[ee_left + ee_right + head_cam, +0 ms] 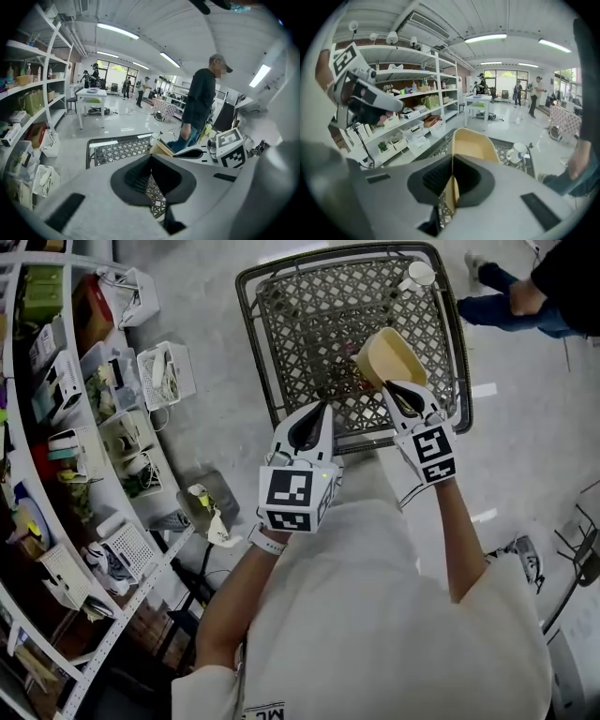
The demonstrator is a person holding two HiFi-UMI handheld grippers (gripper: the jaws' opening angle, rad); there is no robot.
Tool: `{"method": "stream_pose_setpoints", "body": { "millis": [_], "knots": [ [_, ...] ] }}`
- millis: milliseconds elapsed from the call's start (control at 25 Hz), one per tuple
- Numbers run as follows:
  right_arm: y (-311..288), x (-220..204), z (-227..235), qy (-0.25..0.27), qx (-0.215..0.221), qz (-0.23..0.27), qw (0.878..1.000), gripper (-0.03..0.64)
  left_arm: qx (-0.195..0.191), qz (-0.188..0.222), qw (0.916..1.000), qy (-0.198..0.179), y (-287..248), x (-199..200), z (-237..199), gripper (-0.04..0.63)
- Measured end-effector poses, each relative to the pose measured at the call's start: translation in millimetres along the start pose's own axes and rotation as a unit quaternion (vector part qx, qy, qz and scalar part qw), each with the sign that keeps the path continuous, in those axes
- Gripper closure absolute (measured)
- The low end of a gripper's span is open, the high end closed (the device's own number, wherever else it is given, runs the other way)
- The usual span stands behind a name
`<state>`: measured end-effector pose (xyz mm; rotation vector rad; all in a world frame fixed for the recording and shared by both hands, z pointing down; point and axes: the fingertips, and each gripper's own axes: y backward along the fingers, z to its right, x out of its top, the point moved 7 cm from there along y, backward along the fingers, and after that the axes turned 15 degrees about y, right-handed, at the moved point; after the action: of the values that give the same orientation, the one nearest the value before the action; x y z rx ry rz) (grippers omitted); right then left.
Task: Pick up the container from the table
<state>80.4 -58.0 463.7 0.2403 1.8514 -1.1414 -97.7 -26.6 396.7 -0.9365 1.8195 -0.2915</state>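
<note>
The container (pixel 394 357) is a tan, open tub, tilted above the dark metal lattice table (pixel 253 324). My right gripper (pixel 401 392) is shut on its near wall. In the right gripper view the jaws pinch that wall edge-on at the right gripper (pixel 452 187), and the container (pixel 473 143) rises beyond them. My left gripper (pixel 314 420) hovers at the table's near edge, to the left of the container, shut with nothing in it. The left gripper view shows the left gripper (pixel 151 174) with the lattice under it and the container (pixel 159 149) to its right.
A white cup (pixel 419 275) stands at the table's far right corner. Curved shelves (pixel 56 427) packed with boxes and baskets run along the left. A person (pixel 525 296) stands just past the table's far right side. Grey floor surrounds the table.
</note>
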Motion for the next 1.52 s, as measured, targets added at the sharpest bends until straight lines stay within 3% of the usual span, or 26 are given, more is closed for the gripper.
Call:
{"method": "stream_pose_setpoints", "body": {
  "millis": [520,880,1280,1520],
  "knots": [
    [84.8,95.3,22.5,0.000,-0.093,0.119,0.988,0.591,-0.009,0.098,0.9952,-0.006,49.2,57.1,7.6,0.572],
    [140.6,141.1,32.4,0.005,-0.143,0.188,0.972,0.591,-0.032,0.179,0.9800,-0.081,89.1,99.7,34.9,0.572],
    [186.2,173.1,27.0,-0.006,-0.205,0.250,0.946,0.591,-0.038,0.213,0.9726,-0.086,98.8,111.8,39.3,0.573],
    [188.2,167.0,17.4,-0.020,-0.204,0.248,0.947,0.591,-0.042,0.213,0.9728,-0.081,98.7,110.7,39.0,0.573]
  ]
}}
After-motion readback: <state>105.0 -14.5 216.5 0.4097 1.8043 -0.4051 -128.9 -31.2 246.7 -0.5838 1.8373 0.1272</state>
